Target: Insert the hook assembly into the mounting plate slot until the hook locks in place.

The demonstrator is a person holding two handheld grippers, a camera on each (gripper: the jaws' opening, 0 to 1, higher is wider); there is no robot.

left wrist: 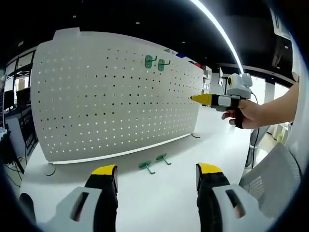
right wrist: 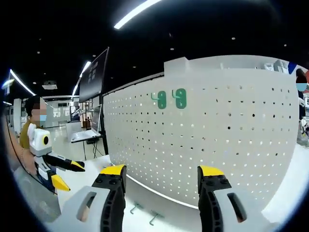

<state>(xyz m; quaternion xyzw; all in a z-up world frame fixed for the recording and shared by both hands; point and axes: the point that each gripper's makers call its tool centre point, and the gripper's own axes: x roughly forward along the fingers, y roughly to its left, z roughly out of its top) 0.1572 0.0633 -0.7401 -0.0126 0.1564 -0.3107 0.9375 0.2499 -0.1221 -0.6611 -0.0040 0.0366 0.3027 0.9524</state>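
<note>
Both the left gripper [left wrist: 157, 175] and right gripper [right wrist: 162, 178] are released, empty; two green plastic hooks [left wrist: 154, 165] lie lower centre on the white surface [left wrist: 159, 203] before the white perforated pegboard [left wrist: 111, 96].

I can read no words, numbers, labels or brand marks anywhere from my two gripper cameras. The white perforated metal pegboard panel [left wrist: 116, 92] carries no print, and the dark hanging screen [right wrist: 94, 72] behind it is too dim to read.

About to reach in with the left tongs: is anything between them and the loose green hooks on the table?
Nothing visible. The left tongs are open, and bare white table runs to the two green plastic hooks lying before the white pegboard.
</note>
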